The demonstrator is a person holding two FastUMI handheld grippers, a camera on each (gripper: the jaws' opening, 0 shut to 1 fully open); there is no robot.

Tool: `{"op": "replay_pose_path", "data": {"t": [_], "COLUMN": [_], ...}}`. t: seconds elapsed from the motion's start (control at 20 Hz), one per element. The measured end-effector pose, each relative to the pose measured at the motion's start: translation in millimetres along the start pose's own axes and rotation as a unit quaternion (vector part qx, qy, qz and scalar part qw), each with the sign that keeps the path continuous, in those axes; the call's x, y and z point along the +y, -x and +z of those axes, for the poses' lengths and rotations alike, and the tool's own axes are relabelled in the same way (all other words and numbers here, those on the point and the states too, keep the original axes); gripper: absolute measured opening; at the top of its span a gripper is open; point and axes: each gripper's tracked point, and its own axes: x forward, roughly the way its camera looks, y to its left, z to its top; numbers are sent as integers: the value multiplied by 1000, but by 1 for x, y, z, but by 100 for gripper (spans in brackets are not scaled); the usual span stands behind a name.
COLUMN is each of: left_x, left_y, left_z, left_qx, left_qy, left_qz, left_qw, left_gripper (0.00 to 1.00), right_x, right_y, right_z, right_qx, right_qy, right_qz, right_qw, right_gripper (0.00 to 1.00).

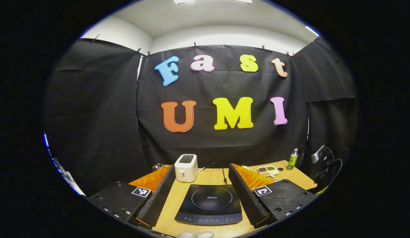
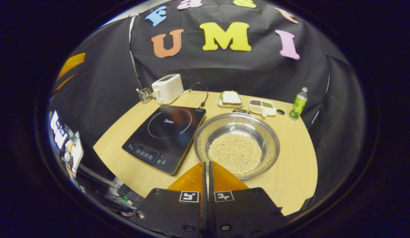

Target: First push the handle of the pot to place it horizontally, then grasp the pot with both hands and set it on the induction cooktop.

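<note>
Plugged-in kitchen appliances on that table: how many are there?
2: a white toaster at the back left, and a black induction cooktop in front of it, beside the steel pot. Others may lie outside the views.

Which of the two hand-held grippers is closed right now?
The right hand-held gripper: its orange fingers meet at a thin seam before the pot. The left hand-held gripper is spread wide, framing the induction cooktop.
</note>
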Motion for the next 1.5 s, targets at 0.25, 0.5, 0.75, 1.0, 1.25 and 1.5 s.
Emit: {"op": "replay_pose_path", "data": {"t": [0.25, 0.5, 0.75, 1.0, 1.25, 1.5], "left_x": [7, 14, 16, 18, 15, 8], "left_y": [-1, -2, -4, -5, -7, -12], "left_z": [-6, -11, -16, -16, -14, -13], "left_qx": [10, 16, 25, 25, 23, 22], "left_qy": [3, 7, 9, 9, 9, 8], "left_qz": [9, 17, 20, 23, 19, 12], "left_qw": [1000, 1000, 999, 999, 1000, 1000], "left_gripper": [96, 96, 96, 96, 96, 96], "right_x": [4, 4, -2, -6, -21, -41], "right_y": [-34, -61, -68, -67, -64, -61], "right_z": [-34, -57, -67, -72, -79, -84], "right_qx": [48, 85, 96, 95, 99, 101], "right_qy": [16, 12, 5, 14, 4, -4], "right_qz": [4, 2, -1, -6, -14, -27], "right_qw": [999, 996, 995, 995, 995, 995], "right_gripper": [4, 0, 4, 0, 4, 0]}}
